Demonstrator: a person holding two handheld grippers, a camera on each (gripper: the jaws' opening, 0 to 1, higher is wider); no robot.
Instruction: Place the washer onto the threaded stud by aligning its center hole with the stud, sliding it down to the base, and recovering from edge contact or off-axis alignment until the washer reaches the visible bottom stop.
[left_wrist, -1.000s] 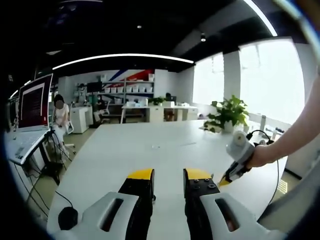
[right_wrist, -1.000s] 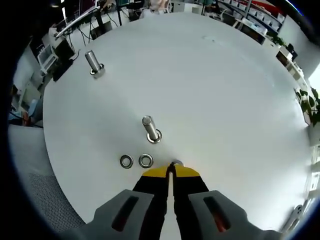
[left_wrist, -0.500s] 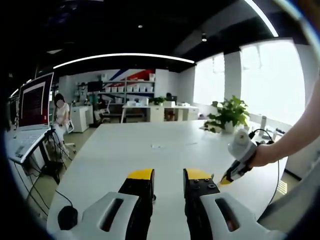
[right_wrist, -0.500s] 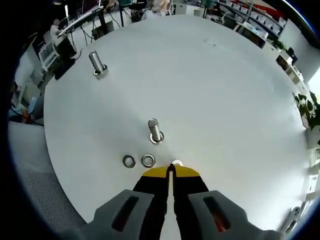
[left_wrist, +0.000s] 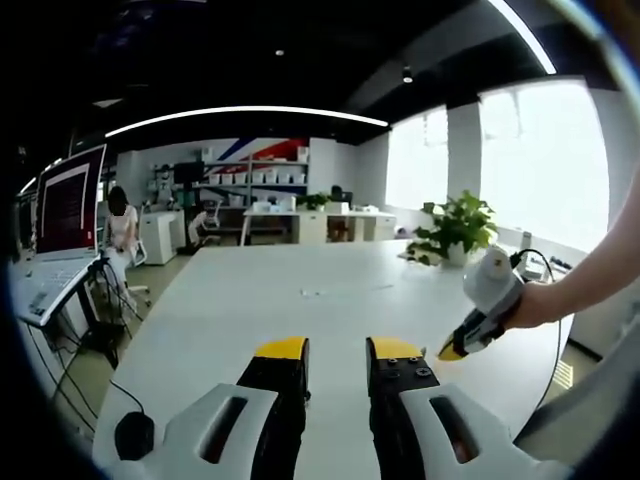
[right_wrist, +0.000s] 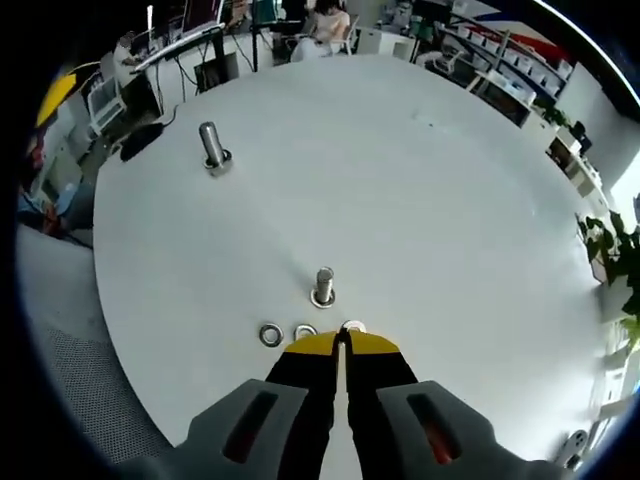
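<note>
Lifted higher, right gripper (right_wrist: 343, 340) jaws pinch 1 washer (right_wrist: 353, 327).

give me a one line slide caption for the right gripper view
Right gripper shut on a washer near the stud, two washers on the table.

Right hand-held gripper (right_wrist: 343, 343) closed, left hand-held gripper (left_wrist: 336, 350) parted

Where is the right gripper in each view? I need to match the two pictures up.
Left gripper view: the right gripper comes in at the right side, held in a hand, its yellow tips pointing down toward the table.
Right gripper view: its own jaws rise from bottom centre, shut on a washer.
Shared landmark: the white table, under the gripper in both.
</note>
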